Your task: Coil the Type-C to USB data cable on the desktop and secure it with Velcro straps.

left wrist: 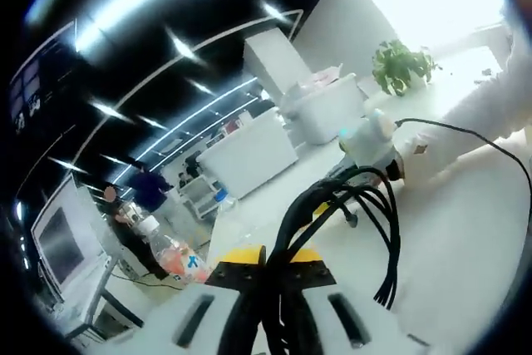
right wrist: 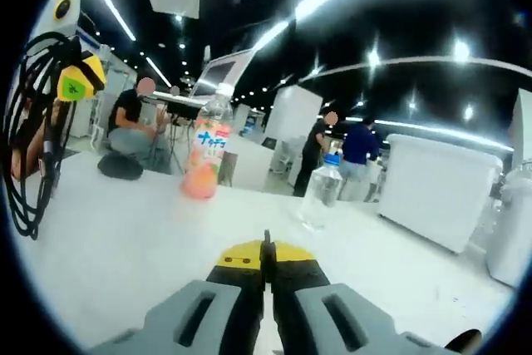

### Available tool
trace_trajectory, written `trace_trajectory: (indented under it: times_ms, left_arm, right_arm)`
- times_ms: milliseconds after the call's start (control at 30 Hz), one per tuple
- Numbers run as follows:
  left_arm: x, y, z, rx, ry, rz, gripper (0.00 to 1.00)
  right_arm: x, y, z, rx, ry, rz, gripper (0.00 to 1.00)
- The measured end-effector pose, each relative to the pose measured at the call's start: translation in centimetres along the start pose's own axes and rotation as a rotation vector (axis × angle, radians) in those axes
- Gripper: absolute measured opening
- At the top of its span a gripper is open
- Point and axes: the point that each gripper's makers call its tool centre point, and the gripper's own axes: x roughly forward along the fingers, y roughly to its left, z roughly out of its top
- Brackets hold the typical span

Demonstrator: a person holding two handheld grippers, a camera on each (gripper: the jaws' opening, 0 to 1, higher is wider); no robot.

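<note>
Your left gripper (left wrist: 268, 268) has its jaws clamped on the data cable (left wrist: 366, 205): in the left gripper view the black loops rise from between the yellow-tipped jaws at the bottom centre and fan up and to the right, ending in a bunched coil right of centre. The coil hangs above the white desk (left wrist: 465, 263). Just beyond the coil, a white device (left wrist: 370, 135) sits at the centre right, with a thin black lead curving off toward the right edge. A potted plant (left wrist: 401, 64) stands at the upper right, and a white bin (left wrist: 320, 106) sits just left of it. A drink bottle (left wrist: 179, 259) lies low at the lower left.

Your right gripper (right wrist: 268, 262) shows at the bottom centre of the right gripper view with its jaws pressed together and nothing between them. At the far left of that view you can see the left gripper's yellow tip with the coiled cable looping around and below it. An orange drink bottle (right wrist: 206, 155) stands upright on the desk left of centre, and a clear water bottle (right wrist: 322, 193) stands to its right. People sit and stand in the background.
</note>
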Motion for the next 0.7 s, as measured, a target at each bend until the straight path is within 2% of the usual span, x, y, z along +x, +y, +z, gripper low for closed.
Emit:
trace_trajectory:
  times_ms: [100, 133, 367, 433, 533, 700]
  left_arm:
    - [1.1, -2.1, 1.9, 0.027, -0.02, -0.037, 0.06]
    - [1.3, -2.6, 2.4, 0.03, -0.027, -0.048, 0.06]
    - [2.9, -6.6, 5.1, 0.051, -0.07, -0.118, 0.06]
    - [3.3, -7.7, 6.0, 0.057, -0.104, -0.126, 0.06]
    - [3.7, -9.5, 7.3, 0.031, -0.143, -0.17, 0.06]
    - [4.7, -12.7, 8.7, 0.001, -0.176, -0.24, 0.06]
  right_arm:
    - [-2.8, -2.4, -0.5, 0.015, 0.0, -0.053, 0.02]
    - [-4.5, -3.8, -0.9, 0.011, 0.007, -0.09, 0.02]
    - [-12.4, -9.2, -3.0, 0.0, 0.032, -0.25, 0.02]
    - [-14.2, -10.0, -3.4, -0.001, 0.037, -0.279, 0.02]
    - [-17.0, -11.2, -4.2, 0.0, 0.051, -0.321, 0.02]
    - [-21.6, -12.6, -5.6, -0.022, 0.08, -0.381, 0.02]
